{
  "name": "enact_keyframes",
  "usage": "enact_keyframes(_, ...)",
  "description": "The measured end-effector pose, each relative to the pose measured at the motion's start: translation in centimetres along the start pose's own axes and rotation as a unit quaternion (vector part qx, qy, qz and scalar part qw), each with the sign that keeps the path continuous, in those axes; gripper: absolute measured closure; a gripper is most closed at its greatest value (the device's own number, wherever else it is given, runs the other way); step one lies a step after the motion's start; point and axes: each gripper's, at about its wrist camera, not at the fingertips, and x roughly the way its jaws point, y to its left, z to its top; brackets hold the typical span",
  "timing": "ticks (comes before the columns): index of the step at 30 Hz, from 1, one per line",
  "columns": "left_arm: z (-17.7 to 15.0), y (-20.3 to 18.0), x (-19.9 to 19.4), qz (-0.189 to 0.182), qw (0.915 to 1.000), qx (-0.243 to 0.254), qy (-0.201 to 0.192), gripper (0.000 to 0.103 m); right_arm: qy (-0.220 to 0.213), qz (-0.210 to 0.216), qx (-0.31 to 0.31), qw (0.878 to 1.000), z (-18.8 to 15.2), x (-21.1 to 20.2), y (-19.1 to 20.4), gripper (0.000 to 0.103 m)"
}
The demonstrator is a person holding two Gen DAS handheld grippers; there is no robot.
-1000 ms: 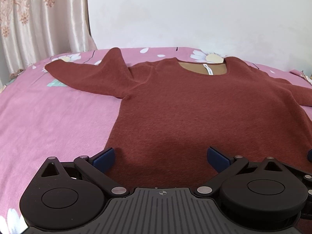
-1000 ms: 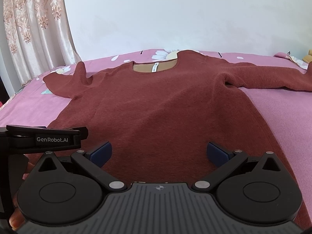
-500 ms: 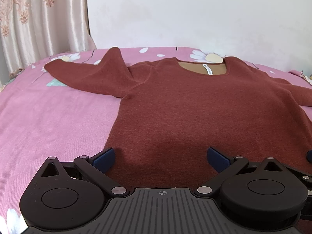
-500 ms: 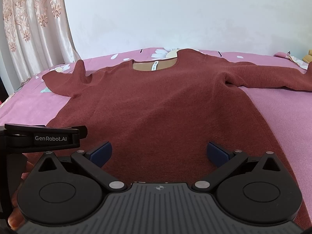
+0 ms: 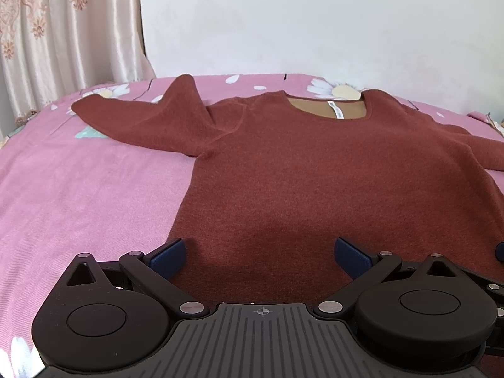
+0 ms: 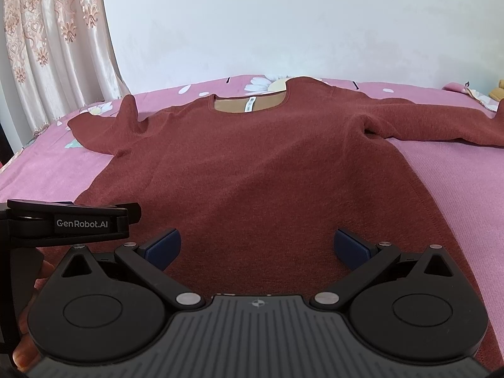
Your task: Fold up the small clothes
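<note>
A rust-red long-sleeved sweater (image 5: 315, 170) is lying flat, front up, on a pink bedspread (image 5: 78, 189) printed with white daisies. Its long axis is running from 6 o'clock to 12 o'clock in both wrist views: the hem is sitting nearest the cameras and the round neckline (image 5: 330, 110), showing a tan lining and a white label, is pointing toward the white wall (image 5: 315, 25) at 12 o'clock. One sleeve (image 5: 135, 116) is stretching out toward 10 o'clock, the other sleeve (image 6: 441, 123) toward 2 o'clock, so the arms are lying crosswise to the body.

The left gripper (image 5: 259, 252) is hovering over the hem near the garment's 9 o'clock side edge, its blue-padded jaws spread wide and grasping nothing. The right gripper (image 6: 257, 245) is likewise standing released over the hem, jaws wide apart with only fabric between them. A patterned curtain (image 6: 47, 47) is hanging at 10 o'clock.
</note>
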Motion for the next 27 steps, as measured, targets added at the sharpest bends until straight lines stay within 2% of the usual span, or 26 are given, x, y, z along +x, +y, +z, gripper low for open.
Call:
enact_keyframes(19,-0.2,-0.2,0.2,0.002,1.0,0.002,0.007,0.0,0.011,-0.008,-0.005,1.0,0.0,0.3,0.2,0.0)
enact_keyframes(21,-0.1,-0.2,0.3,-0.002,0.9998,0.007,0.016,0.0,0.028,-0.022,-0.023,0.999,0.2,0.9,0.9,0.0)
enact_keyframes(23,0.1,-0.3,0.6,-0.007,0.9995,0.014,0.029,0.0,0.047,-0.042,-0.071,0.996,0.2,1.4,2.1,0.0)
enact_keyframes(27,0.4,-0.4,0.6,-0.012,0.9984,0.036,0.042,0.0,0.071,-0.003,-0.098,0.993,0.2,0.5,1.2,0.0)
